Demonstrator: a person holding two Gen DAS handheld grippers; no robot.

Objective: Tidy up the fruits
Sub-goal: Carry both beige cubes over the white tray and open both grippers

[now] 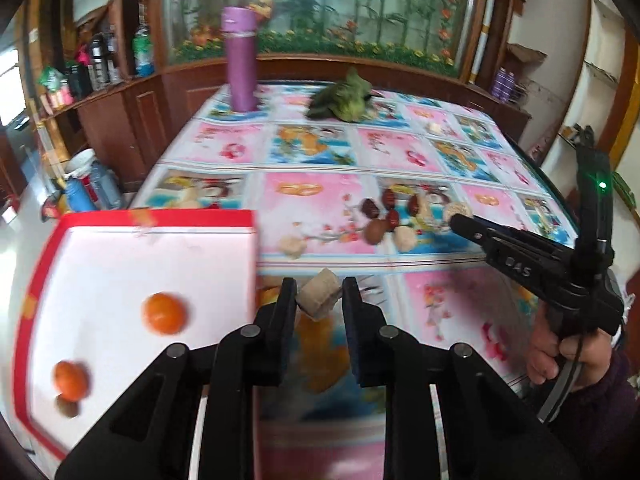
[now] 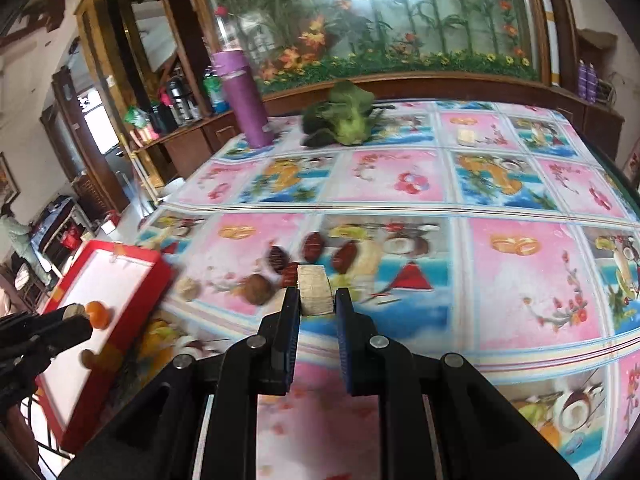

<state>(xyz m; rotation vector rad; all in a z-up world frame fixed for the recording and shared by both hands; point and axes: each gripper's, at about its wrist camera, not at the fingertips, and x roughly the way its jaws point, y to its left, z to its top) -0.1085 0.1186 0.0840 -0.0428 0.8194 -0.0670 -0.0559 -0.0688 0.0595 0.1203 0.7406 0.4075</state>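
Both grippers grip tan chunks: left (image 1: 319, 294) beside the tray (image 1: 48, 256), right (image 2: 317, 294) over mid-table.
Dates (image 2: 312, 247) lie ahead; cloth (image 2: 520, 280) rightward lies open. Blur hides what my chunks are.

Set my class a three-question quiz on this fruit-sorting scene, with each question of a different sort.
1. How many oranges lie in the red box?
2. True or false: the left tool is empty.
3. What lies at the table's far end, to the right of the purple cylinder? A) leafy greens B) a bowl C) a banana

Key:
1. Two.
2. False: it is shut on a beige chunk.
3. A.
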